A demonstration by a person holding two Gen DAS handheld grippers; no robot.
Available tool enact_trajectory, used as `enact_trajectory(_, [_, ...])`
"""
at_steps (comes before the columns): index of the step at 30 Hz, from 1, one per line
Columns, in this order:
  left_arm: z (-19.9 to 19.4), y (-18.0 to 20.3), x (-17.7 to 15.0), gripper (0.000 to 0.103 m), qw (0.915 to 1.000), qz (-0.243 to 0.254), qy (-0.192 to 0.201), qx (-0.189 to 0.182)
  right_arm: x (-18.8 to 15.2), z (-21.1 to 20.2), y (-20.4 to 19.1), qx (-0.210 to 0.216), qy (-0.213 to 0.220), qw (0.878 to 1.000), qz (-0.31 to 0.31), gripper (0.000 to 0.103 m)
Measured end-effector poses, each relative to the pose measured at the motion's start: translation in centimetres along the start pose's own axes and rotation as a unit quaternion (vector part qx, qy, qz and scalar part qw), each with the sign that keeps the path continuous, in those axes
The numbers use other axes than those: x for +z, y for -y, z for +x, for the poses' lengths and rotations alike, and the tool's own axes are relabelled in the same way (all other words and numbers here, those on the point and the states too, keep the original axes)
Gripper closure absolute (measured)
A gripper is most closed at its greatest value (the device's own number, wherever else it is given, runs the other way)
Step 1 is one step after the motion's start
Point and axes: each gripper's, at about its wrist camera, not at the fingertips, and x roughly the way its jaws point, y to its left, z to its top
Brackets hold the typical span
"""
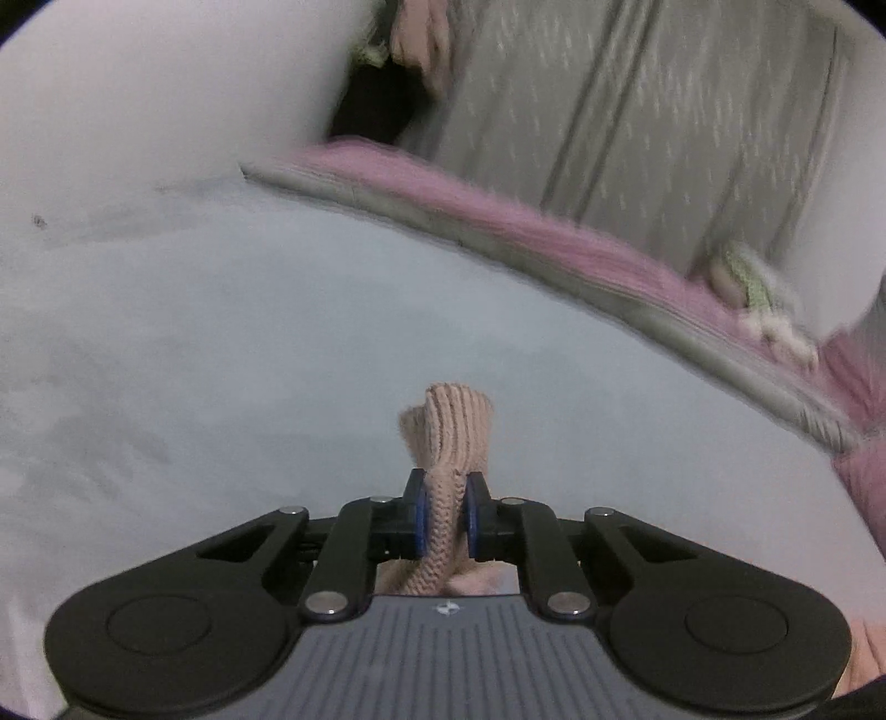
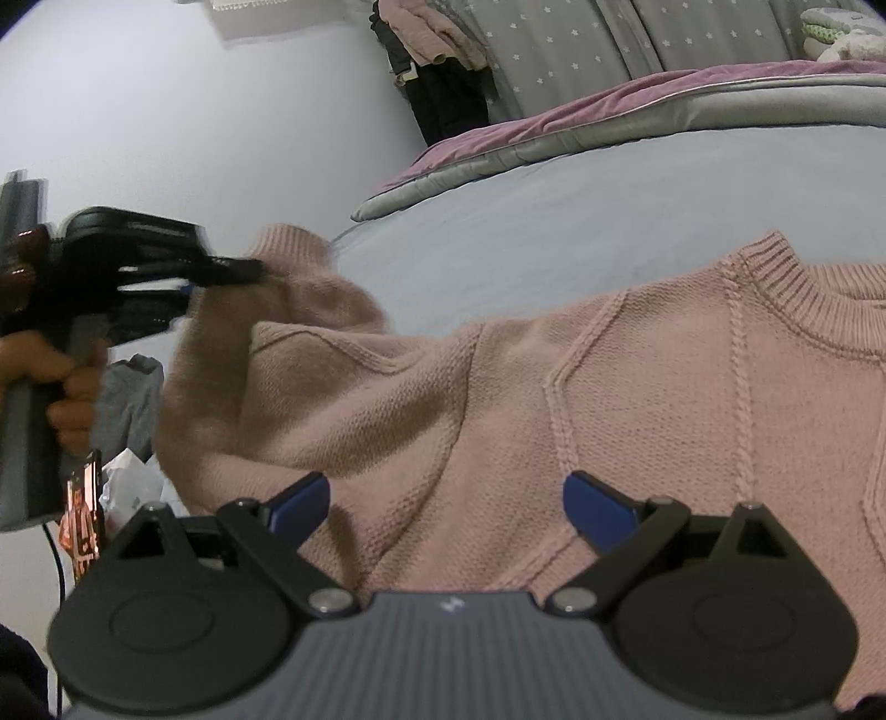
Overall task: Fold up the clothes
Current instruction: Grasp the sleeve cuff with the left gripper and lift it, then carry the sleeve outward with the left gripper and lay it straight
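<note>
a dusty-pink cable-knit sweater lies spread on the pale blue sheet of the bed, its ribbed collar toward the folded grey and mauve quilt near the grey star-print pillows. the left gripper, held by a person's hand, has its jaws clamped on the sweater's ribbed sleeve cuff, lifting it off the bed at the sweater's left side. the right gripper hovers over the sweater's body with its jaws spread wide and nothing between them.
</note>
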Motion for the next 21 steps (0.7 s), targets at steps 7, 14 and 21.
enact_trajectory(7, [-6.4, -3.7, -1.2, 0.091, 0.9911, -0.027, 0.121, 0.051, 0.0, 0.0, -0.2, -0.002, 0.0, 1.0, -0.001, 0.008])
enact_trajectory(14, [-7.4, -5.9, -3.3, 0.091, 0.9748, -0.005, 0.181, 0.13, -0.1, 0.0, -0.5, -0.006, 0.0, 1.0, -0.008, 0.008])
enact_trajectory(21, [-6.7, -5.6, -4.0, 0.09, 0.9458, 0.034, 0.172, 0.273, 0.0, 0.1, -0.7, -0.007, 0.0, 1.0, -0.009, 0.007])
